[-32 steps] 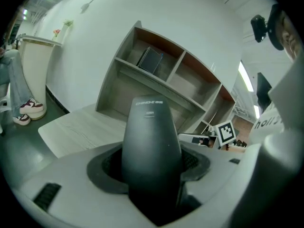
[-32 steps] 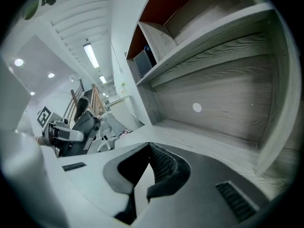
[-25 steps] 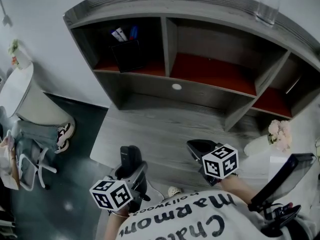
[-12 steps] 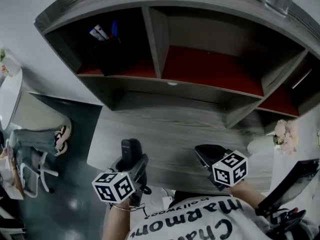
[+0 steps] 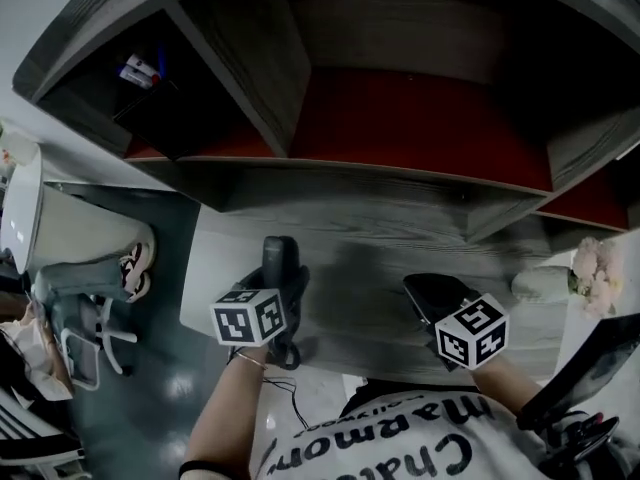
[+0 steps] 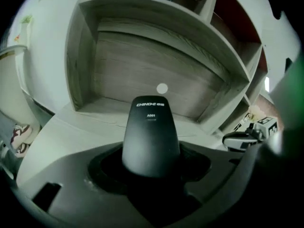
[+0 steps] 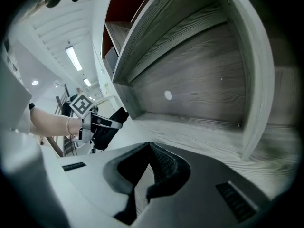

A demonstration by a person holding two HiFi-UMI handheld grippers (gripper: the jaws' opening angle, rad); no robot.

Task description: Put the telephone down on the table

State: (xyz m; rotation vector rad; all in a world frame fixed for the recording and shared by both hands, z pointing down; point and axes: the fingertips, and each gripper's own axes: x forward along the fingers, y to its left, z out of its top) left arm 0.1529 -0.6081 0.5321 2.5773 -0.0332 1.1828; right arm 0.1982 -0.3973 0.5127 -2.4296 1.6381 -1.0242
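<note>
Dropped lower and pushed forward over the table [image 5: 400,238] with the left gripper [image 5: 284,293] since a second ago (right gripper [image 5: 437,290] drifting down a bit too). Clamped on the phone [image 6: 151,132] low on its body, top end poking out toward the shelf [image 5: 400,118], probably to leave that end free to land first. Doesn't look set down yet, just hanging over the table's left part. Right gripper pinched together on nothing, parked off to the right, likely just to stay clear.
</note>
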